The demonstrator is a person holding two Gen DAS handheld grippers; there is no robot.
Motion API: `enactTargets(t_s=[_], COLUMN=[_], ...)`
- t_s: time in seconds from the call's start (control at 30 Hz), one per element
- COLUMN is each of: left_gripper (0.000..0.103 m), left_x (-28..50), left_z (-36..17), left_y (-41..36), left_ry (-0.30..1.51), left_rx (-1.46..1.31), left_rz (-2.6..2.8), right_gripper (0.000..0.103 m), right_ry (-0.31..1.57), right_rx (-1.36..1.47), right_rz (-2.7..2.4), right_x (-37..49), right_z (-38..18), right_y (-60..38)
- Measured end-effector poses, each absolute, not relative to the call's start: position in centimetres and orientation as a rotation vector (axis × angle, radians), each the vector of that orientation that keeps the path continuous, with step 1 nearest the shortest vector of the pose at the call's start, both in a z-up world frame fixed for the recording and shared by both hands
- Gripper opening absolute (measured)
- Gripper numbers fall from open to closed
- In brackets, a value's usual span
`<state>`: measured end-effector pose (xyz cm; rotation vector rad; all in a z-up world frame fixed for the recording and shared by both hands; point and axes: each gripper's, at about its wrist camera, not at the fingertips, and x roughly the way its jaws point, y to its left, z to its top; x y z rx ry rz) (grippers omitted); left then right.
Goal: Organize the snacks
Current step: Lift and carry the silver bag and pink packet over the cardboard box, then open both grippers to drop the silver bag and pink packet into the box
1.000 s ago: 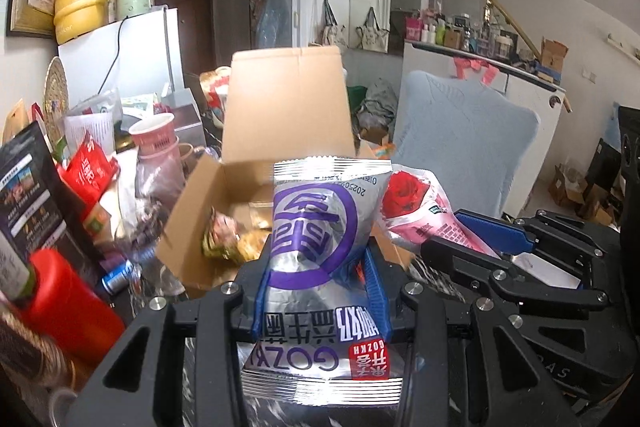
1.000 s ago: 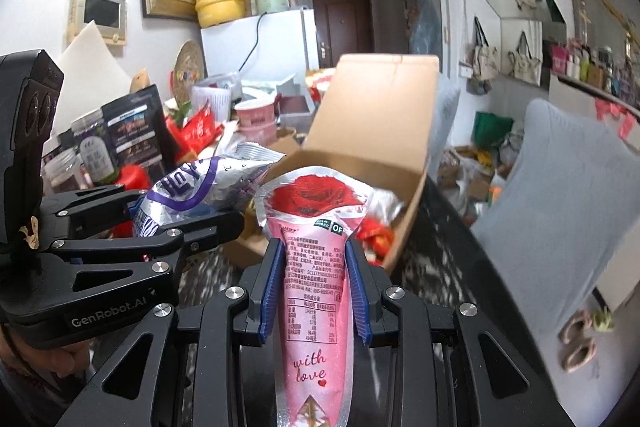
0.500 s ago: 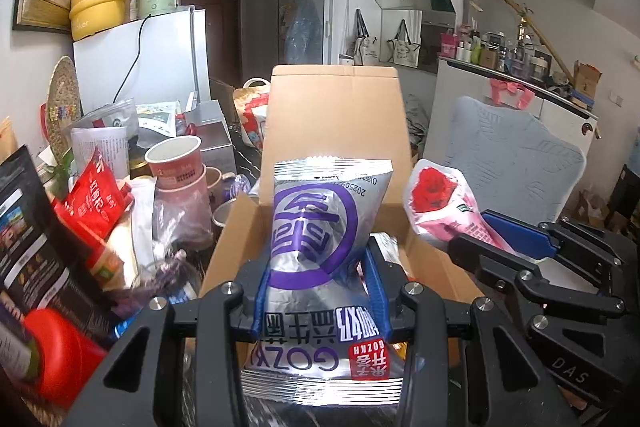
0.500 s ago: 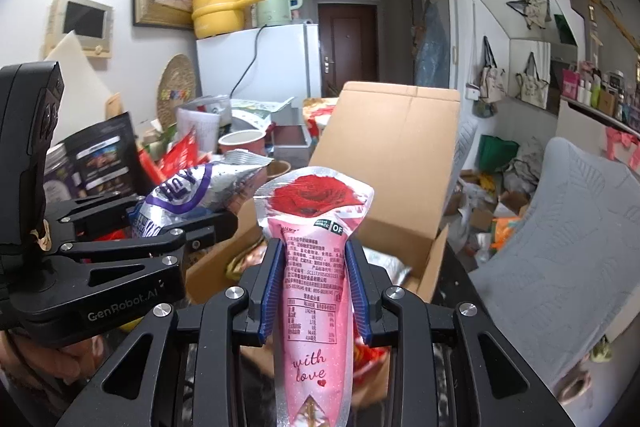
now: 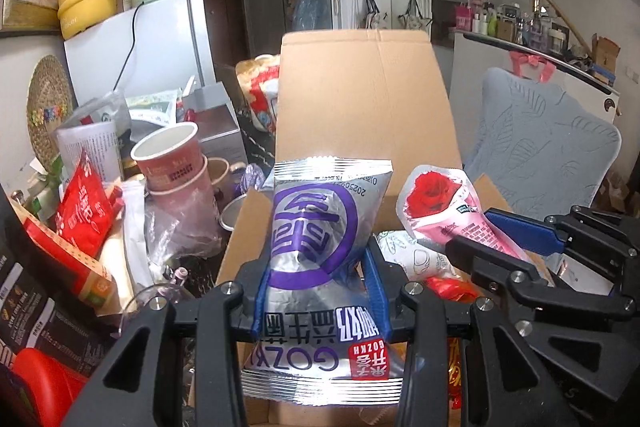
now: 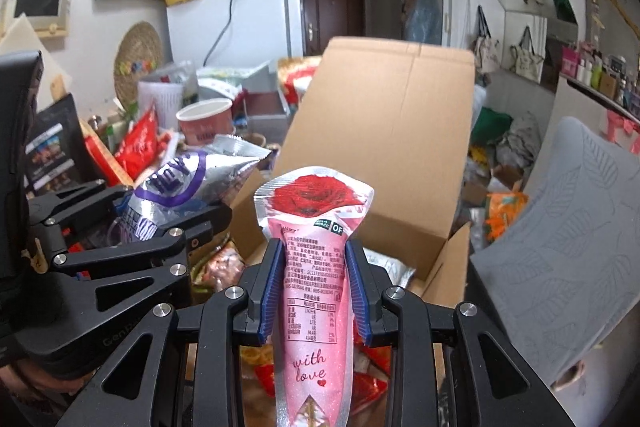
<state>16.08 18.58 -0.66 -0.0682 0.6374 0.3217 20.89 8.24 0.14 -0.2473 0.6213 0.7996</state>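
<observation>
The left gripper (image 5: pixel 318 291) is clamped on a silver bag (image 5: pixel 324 247) with a purple ring printed on it, its blue pads pressing the bag's lower middle so that the foil bulges above them and the crimped bottom seam hangs below; the right gripper (image 6: pixel 314 287) is closed narrowly around a pink packet (image 6: pixel 316 267) with a red rose at the top, gripped across its slim waist with the flared top standing free; both snacks are held over the open cardboard box (image 5: pixel 360 99), whose tall back flap stands upright behind them and whose floor already holds other wrappers; beside the box, on the left, a stack of pink paper cups (image 5: pixel 176 167) and a red pouch (image 5: pixel 82 211) crowd the table; the silver bag looks light, puffed with air and slippery, so it is likely to crush or slide if squeezed hard, and the seam or the middle is the safer hold; the pink packet seems soft and narrow, easy to pinch at the waist but prone to swing; both should drop into the box without harm.
</observation>
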Motion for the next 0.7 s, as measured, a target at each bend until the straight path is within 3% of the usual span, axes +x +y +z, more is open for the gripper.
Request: enactTargets(t_s=[0.7], left_gripper=[0.04], left_x=[19.2], left_z=[-5.1], left_y=[20.0], left_ry=[0.801], left_rx=[-0.063], left_rz=[0.356], right_gripper=[0.032], right_ry=[0.782], right_rx=[-0.379], right_rz=[0.717], right_x=[22.9], right_z=[-4.1], right_y=[11.1])
